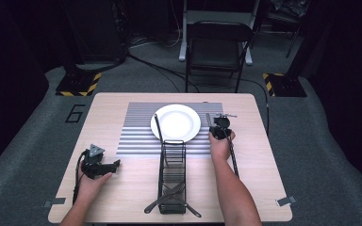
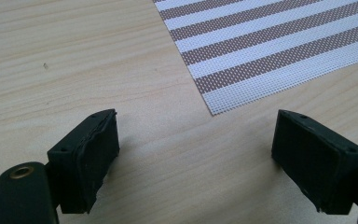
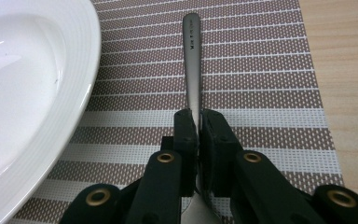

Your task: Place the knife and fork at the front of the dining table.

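The slim stainless-steel utensil handle is pinched between the jaws of the right gripper, which are closed on it a little way up from its wider end; that end disappears under the gripper, so I cannot tell whether it is a spoon or a fork. The handle lies low over the brown-and-white striped woven placemat, pointing away toward the far side, just to the right of the round white ceramic plate. From the high view the right gripper sits right beside the plate's right edge. The grip looks narrow, on a smooth, thin strip of metal, so my worry is that the utensil could pivot or slide between the pads if the hand tilts or moves quickly. If it swings left it could knock against the plate rim; if it is let go while still slanted it may land crooked on the mat. The left gripper rests with its jaws spread wide and nothing between them, over the bare pale wooden worktop near the mat's corner. Between the hands stands a tall black wire cutlery rack with dark utensils still in it, and a careless elbow might catch that.
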`<action>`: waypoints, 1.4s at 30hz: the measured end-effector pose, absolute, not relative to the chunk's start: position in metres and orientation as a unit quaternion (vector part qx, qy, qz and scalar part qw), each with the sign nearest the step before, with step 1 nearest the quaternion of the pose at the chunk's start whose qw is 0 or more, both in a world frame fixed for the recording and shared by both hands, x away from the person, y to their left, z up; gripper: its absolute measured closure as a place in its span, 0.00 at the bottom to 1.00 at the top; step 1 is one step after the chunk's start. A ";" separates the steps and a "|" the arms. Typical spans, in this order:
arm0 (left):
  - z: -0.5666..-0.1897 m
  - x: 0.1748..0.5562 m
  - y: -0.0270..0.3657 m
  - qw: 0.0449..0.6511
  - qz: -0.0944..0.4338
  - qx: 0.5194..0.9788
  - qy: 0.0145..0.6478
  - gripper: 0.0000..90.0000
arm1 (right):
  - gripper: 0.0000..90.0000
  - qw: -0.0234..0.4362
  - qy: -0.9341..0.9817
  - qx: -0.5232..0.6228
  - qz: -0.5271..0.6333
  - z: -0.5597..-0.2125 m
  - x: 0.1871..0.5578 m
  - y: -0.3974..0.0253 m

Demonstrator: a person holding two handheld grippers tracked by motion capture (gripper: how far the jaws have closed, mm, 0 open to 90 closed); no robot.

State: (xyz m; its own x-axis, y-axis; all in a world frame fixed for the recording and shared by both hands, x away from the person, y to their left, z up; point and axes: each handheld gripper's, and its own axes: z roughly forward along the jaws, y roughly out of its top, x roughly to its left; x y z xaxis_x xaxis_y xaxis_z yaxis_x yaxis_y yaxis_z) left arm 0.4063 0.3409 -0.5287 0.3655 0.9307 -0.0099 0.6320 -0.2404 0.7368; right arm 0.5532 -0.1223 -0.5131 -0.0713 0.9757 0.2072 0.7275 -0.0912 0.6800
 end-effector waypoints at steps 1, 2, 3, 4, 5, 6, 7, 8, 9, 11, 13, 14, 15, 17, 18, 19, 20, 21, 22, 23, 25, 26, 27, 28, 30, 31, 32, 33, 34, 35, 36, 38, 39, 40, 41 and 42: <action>-0.529 0.406 0.341 0.336 0.224 0.755 0.517 0.16 | 0.94 0.185 0.648 0.656 0.340 -0.513 0.554 -0.122; -0.529 0.406 0.341 0.335 0.223 0.755 0.517 0.16 | 0.94 0.184 0.648 0.656 0.340 -0.514 0.554 -0.123; -0.529 0.406 0.341 0.335 0.223 0.755 0.517 0.16 | 0.94 0.183 0.645 0.658 0.343 -0.514 0.555 -0.123; -0.529 0.406 0.341 0.336 0.223 0.755 0.517 0.16 | 0.94 0.179 0.643 0.661 0.343 -0.514 0.555 -0.123; -0.529 0.406 0.341 0.335 0.223 0.755 0.517 0.16 | 0.90 0.179 0.642 0.661 0.345 -0.514 0.555 -0.124; -0.529 0.406 0.341 0.335 0.223 0.755 0.517 0.16 | 0.87 0.180 0.642 0.661 0.345 -0.513 0.555 -0.125; -0.529 0.406 0.341 0.335 0.223 0.755 0.517 0.16 | 0.84 0.183 0.641 0.661 0.344 -0.511 0.555 -0.126; -0.529 0.406 0.341 0.335 0.223 0.755 0.517 0.16 | 0.84 0.188 0.643 0.657 0.345 -0.509 0.554 -0.128; -0.529 0.406 0.341 0.335 0.223 0.755 0.517 0.16 | 0.84 0.194 0.642 0.656 0.347 -0.505 0.554 -0.131; -0.529 0.406 0.341 0.335 0.223 0.755 0.517 0.16 | 0.84 0.203 0.644 0.652 0.345 -0.498 0.551 -0.138; -0.529 0.406 0.341 0.335 0.223 0.755 0.517 0.16 | 0.84 0.208 0.646 0.650 0.342 -0.492 0.548 -0.146; -0.529 0.406 0.341 0.335 0.223 0.755 0.517 0.16 | 0.83 0.207 0.648 0.650 0.339 -0.491 0.547 -0.148; -0.529 0.406 0.341 0.335 0.223 0.755 0.517 0.16 | 0.82 0.207 0.648 0.650 0.339 -0.490 0.544 -0.152; -0.529 0.406 0.341 0.335 0.223 0.755 0.518 0.16 | 0.82 0.208 0.652 0.647 0.336 -0.491 0.537 -0.159; -0.529 0.406 0.341 0.335 0.223 0.755 0.518 0.16 | 0.82 0.205 0.655 0.646 0.333 -0.492 0.534 -0.162; -0.529 0.406 0.340 0.337 0.225 0.753 0.518 0.16 | 0.82 0.205 0.659 0.644 0.332 -0.494 0.531 -0.164; -0.529 0.406 0.340 0.337 0.225 0.753 0.518 0.16 | 0.81 0.201 0.664 0.643 0.325 -0.496 0.527 -0.166; -0.529 0.406 0.340 0.337 0.225 0.753 0.518 0.16 | 0.81 0.199 0.669 0.641 0.319 -0.497 0.525 -0.166; -0.529 0.406 0.340 0.337 0.225 0.753 0.518 0.16 | 0.80 0.200 0.673 0.637 0.318 -0.498 0.522 -0.166; -0.529 0.407 0.340 0.337 0.225 0.753 0.519 0.16 | 0.80 0.198 0.680 0.633 0.313 -0.500 0.519 -0.165; -0.530 0.407 0.340 0.341 0.229 0.750 0.519 0.16 | 0.80 0.204 0.697 0.618 0.300 -0.504 0.513 -0.163; -0.530 0.407 0.340 0.341 0.228 0.749 0.520 0.16 | 0.80 0.205 0.699 0.617 0.299 -0.505 0.510 -0.162; -0.530 0.407 0.340 0.341 0.229 0.749 0.520 0.16 | 0.80 0.202 0.702 0.614 0.299 -0.506 0.506 -0.161; -0.530 0.407 0.340 0.341 0.229 0.749 0.520 0.16 | 0.80 0.202 0.705 0.611 0.298 -0.507 0.504 -0.160; -0.530 0.407 0.339 0.341 0.229 0.749 0.520 0.16 | 0.80 0.205 0.708 0.605 0.301 -0.507 0.500 -0.158; -0.530 0.407 0.339 0.341 0.229 0.749 0.520 0.16 | 0.80 0.198 0.708 0.607 0.301 -0.507 0.498 -0.156; -0.530 0.407 0.339 0.341 0.229 0.749 0.520 0.16 | 0.80 0.198 0.710 0.604 0.302 -0.508 0.498 -0.156; -0.530 0.407 0.339 0.341 0.229 0.749 0.520 0.16 | 0.80 0.194 0.711 0.604 0.303 -0.509 0.496 -0.155; -0.530 0.407 0.339 0.341 0.229 0.749 0.520 0.16 | 0.80 0.194 0.711 0.603 0.306 -0.509 0.496 -0.155; -0.530 0.407 0.339 0.341 0.229 0.749 0.520 0.16 | 0.80 0.193 0.711 0.603 0.308 -0.509 0.494 -0.154; -0.530 0.407 0.339 0.341 0.229 0.749 0.520 0.16 | 0.79 0.188 0.709 0.604 0.311 -0.509 0.493 -0.154; -0.530 0.407 0.339 0.341 0.229 0.749 0.520 0.16 | 0.78 0.188 0.708 0.604 0.312 -0.507 0.490 -0.155; -0.530 0.407 0.339 0.341 0.229 0.749 0.521 0.16 | 0.78 0.188 0.708 0.603 0.316 -0.506 0.488 -0.156; -0.530 0.407 0.339 0.341 0.229 0.749 0.520 0.16 | 0.78 0.186 0.707 0.602 0.320 -0.505 0.486 -0.157; -0.530 0.407 0.339 0.341 0.229 0.749 0.520 0.16 | 0.77 0.182 0.707 0.603 0.322 -0.504 0.483 -0.157; -0.530 0.407 0.339 0.341 0.229 0.749 0.520 0.16 | 0.76 0.184 0.709 0.598 0.326 -0.504 0.479 -0.159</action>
State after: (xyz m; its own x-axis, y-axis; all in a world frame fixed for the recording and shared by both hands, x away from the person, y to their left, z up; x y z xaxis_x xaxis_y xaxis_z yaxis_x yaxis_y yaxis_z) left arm 0.4069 0.3394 -0.5299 0.3540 0.9352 -0.0121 0.6233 -0.2262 0.7485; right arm 0.4793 -0.1594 -0.5040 -0.2164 0.9677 0.1297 0.7282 0.0715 0.6816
